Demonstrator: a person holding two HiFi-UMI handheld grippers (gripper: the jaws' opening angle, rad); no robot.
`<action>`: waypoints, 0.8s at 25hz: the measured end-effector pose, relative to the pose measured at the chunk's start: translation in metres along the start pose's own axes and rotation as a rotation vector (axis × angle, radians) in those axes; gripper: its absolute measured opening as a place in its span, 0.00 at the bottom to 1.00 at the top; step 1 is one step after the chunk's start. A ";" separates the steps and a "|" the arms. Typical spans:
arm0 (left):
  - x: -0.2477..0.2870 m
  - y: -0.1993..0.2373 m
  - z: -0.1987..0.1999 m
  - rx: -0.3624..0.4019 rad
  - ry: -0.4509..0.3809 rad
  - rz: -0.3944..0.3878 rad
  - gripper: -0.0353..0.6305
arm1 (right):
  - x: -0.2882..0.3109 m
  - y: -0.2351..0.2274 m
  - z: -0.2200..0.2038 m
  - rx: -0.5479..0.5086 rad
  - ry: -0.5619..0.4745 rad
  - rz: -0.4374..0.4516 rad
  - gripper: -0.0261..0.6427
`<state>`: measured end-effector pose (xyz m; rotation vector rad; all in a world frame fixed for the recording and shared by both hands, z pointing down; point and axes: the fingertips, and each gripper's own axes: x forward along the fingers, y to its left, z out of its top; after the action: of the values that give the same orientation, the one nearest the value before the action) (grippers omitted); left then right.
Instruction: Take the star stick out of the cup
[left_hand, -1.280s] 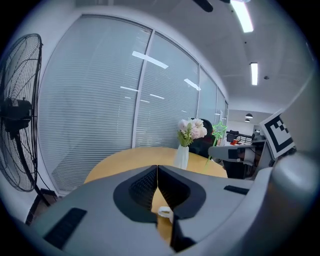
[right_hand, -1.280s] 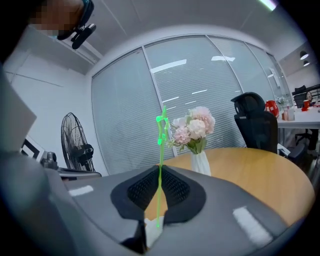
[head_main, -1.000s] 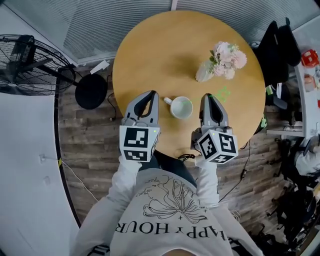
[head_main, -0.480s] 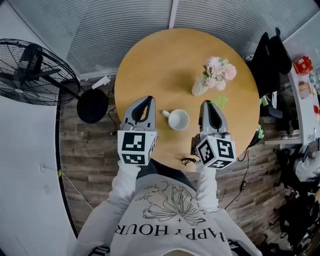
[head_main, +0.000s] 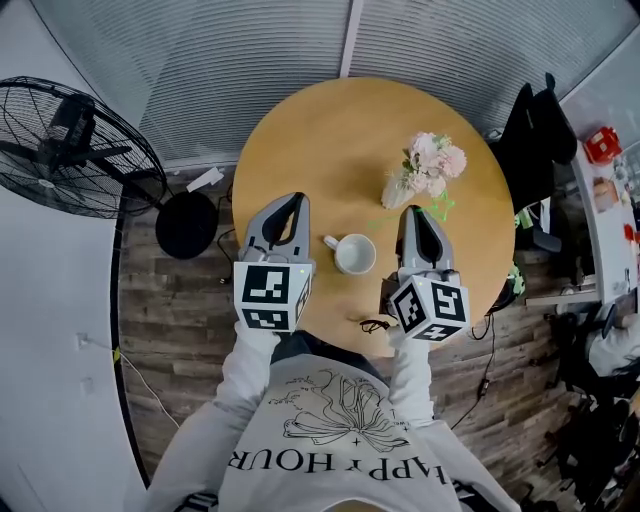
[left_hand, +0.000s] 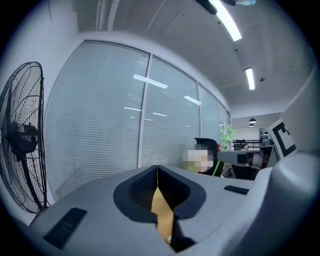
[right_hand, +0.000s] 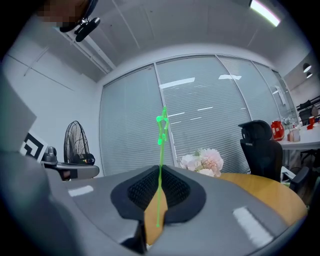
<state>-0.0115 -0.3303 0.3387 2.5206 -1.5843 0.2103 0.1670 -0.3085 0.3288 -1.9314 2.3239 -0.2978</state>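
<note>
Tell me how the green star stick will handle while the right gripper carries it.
Probably light and whippy: the star stick is very thin, its star well beyond the right gripper. It may pivot or slip, since the shut jaws pinch only a short stretch. Likely fragile; move gently.

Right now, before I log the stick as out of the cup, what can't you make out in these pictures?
- The cup: only the head view shows it, too small to tell whether anything lies inside.
- The star stick: in the head view the right gripper covers the spot where its shut jaws pinch it.
- A small dark thing at the table edge: too small to name.
</note>
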 end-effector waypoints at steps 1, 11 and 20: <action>0.000 0.000 0.002 0.001 -0.004 0.002 0.06 | 0.000 0.001 0.002 0.000 -0.003 0.002 0.08; -0.003 0.007 0.014 0.003 -0.031 0.019 0.06 | 0.006 0.005 0.014 -0.016 -0.025 0.014 0.08; -0.005 0.007 0.022 0.007 -0.047 0.025 0.06 | 0.008 0.007 0.017 -0.005 -0.029 0.031 0.08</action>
<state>-0.0198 -0.3335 0.3169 2.5297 -1.6360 0.1606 0.1625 -0.3163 0.3106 -1.8866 2.3359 -0.2594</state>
